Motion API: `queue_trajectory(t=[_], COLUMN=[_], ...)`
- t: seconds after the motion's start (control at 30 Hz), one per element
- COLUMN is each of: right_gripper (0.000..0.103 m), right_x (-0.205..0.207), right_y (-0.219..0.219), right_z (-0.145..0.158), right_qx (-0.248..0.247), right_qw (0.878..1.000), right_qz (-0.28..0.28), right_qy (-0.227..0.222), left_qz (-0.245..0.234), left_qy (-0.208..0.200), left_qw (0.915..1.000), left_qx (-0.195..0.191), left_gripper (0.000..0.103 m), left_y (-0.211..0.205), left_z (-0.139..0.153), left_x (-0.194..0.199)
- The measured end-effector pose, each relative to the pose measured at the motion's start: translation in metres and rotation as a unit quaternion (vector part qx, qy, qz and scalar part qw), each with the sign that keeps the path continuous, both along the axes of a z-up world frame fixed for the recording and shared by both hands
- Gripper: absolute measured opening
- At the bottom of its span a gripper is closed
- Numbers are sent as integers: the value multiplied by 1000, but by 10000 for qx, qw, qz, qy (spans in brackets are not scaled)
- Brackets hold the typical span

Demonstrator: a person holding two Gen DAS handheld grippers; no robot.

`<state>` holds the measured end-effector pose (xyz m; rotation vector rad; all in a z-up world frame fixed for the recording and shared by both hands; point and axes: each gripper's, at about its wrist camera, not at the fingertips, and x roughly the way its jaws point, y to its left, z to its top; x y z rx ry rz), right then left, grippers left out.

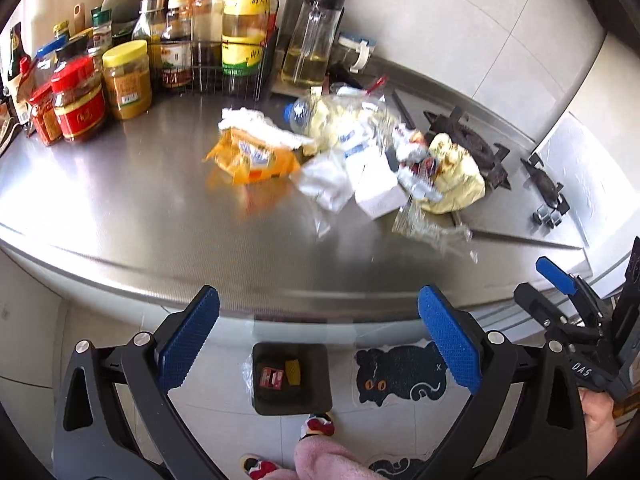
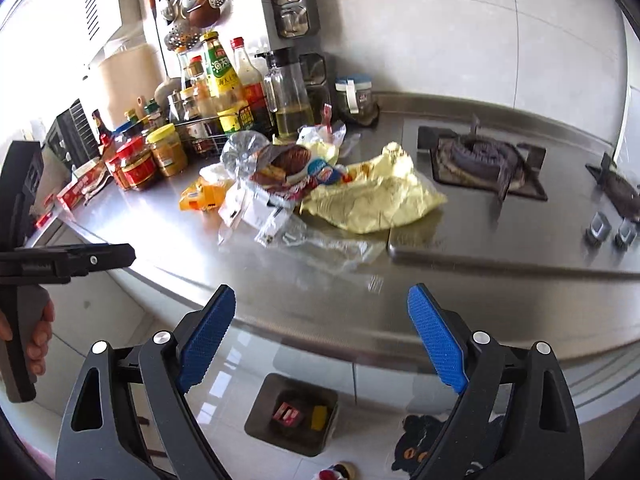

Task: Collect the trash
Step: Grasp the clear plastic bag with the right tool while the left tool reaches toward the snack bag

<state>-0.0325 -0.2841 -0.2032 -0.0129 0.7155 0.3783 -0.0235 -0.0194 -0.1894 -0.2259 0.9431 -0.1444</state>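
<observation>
Both pairs of fingers are spread wide and holding nothing: the left gripper hangs above the front edge of the steel tabletop, and the right gripper does the same further along, each with its blue pads clear of everything. The trash sits in a heap mid-tabletop: an orange wrapper on the near left, crumpled white paper, a small white box, a squashed clear bottle, a yellow bag on the right and clear plastic film nearest the front edge. Jars and sauce bottles crowd the back left corner, and a gas burner lies to the right of the heap. Down on the tiled floor, directly below the tabletop's edge, stands an open dark bin with a red item and a yellow item already inside. The strip of tabletop in front of the heap is bare.
</observation>
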Motion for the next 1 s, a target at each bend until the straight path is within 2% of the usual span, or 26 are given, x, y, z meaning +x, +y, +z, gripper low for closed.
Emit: queue_trajectory(t=[0.17,0.23,0.3,0.37,0.43,0.53,0.63,0.73,0.87,1.0], right_gripper=[88,84,79,74,70,68,62,50,48,30], right_x=[24,30,39,47,54,64,71,77,82,84], right_y=[13,20,21,22,23,26,28,30,30,30], right_z=[-4,-9,-17,-24,-29,-36,-44,-53,-61,-65], right_qx=[-344,-471,-593,-734,-803,-854,-875,-920,-906,-906], right_qw=[9983,9970,9954,9937,9924,9908,9895,9880,9878,9873], right_qz=[470,612,748,843,925,1043,1153,1237,1261,1285], right_qy=[-88,-107,-96,-114,-110,-124,-62,45,134,213], left_qz=[30,-26,-140,-329,-568,-893,-1047,-1074,-971,-1013], left_qy=[-179,-255,-306,-303,-291,-335,-295,-21,109,110], left_qw=[9998,9997,9994,9990,9978,9951,9940,9942,9952,9948], left_qx=[-31,-15,-39,-86,-203,-263,-61,-68,-88,-62], left_gripper=[95,94,90,79,72,72,70,57,54,42], left_y=[-5,-10,-18,-28,-41,-60,-76,-80,-78,-81], left_z=[23,30,34,35,35,37,32,19,5,-1], left_x=[30,41,53,63,73,83,93,108,120,127])
